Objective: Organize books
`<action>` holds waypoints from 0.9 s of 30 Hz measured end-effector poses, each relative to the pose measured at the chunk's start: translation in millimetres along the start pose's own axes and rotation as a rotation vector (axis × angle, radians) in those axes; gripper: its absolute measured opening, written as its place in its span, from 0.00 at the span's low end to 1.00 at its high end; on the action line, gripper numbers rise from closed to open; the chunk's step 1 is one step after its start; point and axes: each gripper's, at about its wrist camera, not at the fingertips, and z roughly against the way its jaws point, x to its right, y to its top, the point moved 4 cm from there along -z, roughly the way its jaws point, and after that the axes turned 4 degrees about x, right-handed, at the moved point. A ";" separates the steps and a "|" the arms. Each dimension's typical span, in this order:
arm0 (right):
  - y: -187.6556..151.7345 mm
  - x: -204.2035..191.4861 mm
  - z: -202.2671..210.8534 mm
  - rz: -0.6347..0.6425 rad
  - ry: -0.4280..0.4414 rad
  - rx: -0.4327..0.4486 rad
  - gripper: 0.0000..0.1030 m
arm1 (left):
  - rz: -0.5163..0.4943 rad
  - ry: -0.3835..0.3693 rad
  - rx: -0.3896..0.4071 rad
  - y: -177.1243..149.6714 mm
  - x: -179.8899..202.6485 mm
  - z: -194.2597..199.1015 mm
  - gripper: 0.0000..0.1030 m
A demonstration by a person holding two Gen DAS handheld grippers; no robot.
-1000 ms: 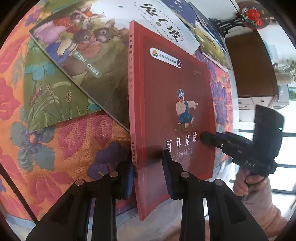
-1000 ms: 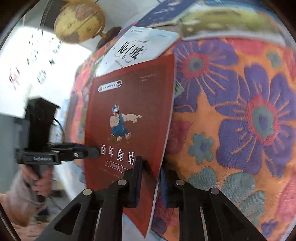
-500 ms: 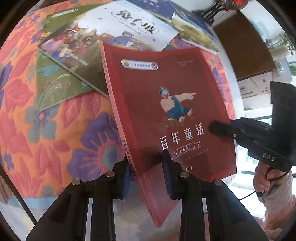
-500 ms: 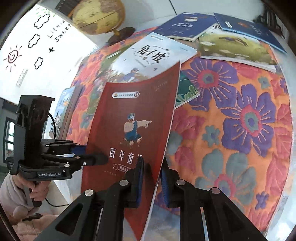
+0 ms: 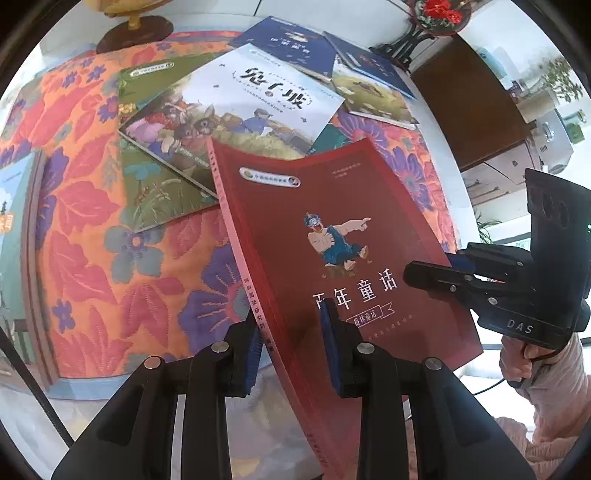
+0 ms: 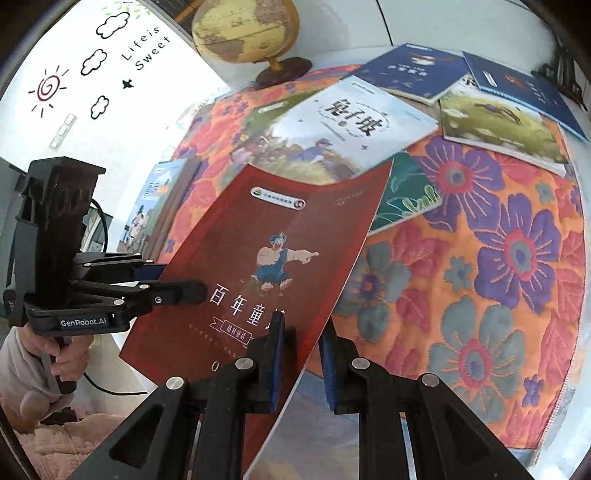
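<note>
A red book (image 5: 332,236) with a cartoon figure on its cover is held up above the flowered tablecloth (image 5: 110,258). My left gripper (image 5: 291,347) is shut on its spine edge. My right gripper (image 6: 301,350) is shut on its opposite edge; it also shows in the left wrist view (image 5: 436,275). The red book (image 6: 280,254) tilts toward the table. The left gripper shows in the right wrist view (image 6: 177,284) at the book's left edge.
Several books lie on the table: a white one with rabbits (image 5: 236,107), a green one (image 5: 155,177), blue ones (image 5: 295,44) and a landscape one (image 6: 502,125). More books (image 6: 155,206) stand at the left edge. A globe (image 6: 247,29) stands at the back.
Both grippers have lifted the red book higher and pulled it back from the table, so more of the table and other books show. Both grips are unchanged.
</note>
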 end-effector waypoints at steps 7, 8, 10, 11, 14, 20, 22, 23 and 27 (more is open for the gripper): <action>1.8 -17.9 5.8 0.017 -0.004 0.018 0.17 | -0.007 0.010 0.018 -8.0 -1.6 17.9 0.25; 2.0 -20.2 6.1 0.018 -0.005 0.015 0.17 | -0.005 0.005 0.021 -9.0 -3.2 21.5 0.25; 3.1 -27.1 7.2 0.021 -0.009 0.018 0.17 | -0.009 -0.002 0.025 -10.3 -6.7 27.1 0.25; 4.6 -32.4 7.7 0.025 -0.014 0.023 0.17 | -0.014 -0.005 0.024 -10.7 -9.7 30.0 0.25; 8.8 -44.8 9.2 0.026 -0.036 0.041 0.17 | -0.033 -0.015 0.013 -9.5 -17.4 36.8 0.25; 19.6 -69.3 13.7 0.010 -0.062 0.077 0.17 | -0.069 -0.034 0.037 -3.9 -29.4 59.3 0.25; 24.1 -79.1 15.1 0.009 -0.068 0.089 0.17 | -0.080 -0.037 0.043 -2.5 -35.0 66.0 0.25; 25.7 -82.5 15.1 0.009 -0.072 0.092 0.17 | -0.081 -0.040 0.045 -1.9 -38.1 69.1 0.25; 31.7 -100.7 13.8 0.010 -0.083 0.108 0.17 | -0.081 -0.046 0.062 -0.3 -51.0 82.1 0.25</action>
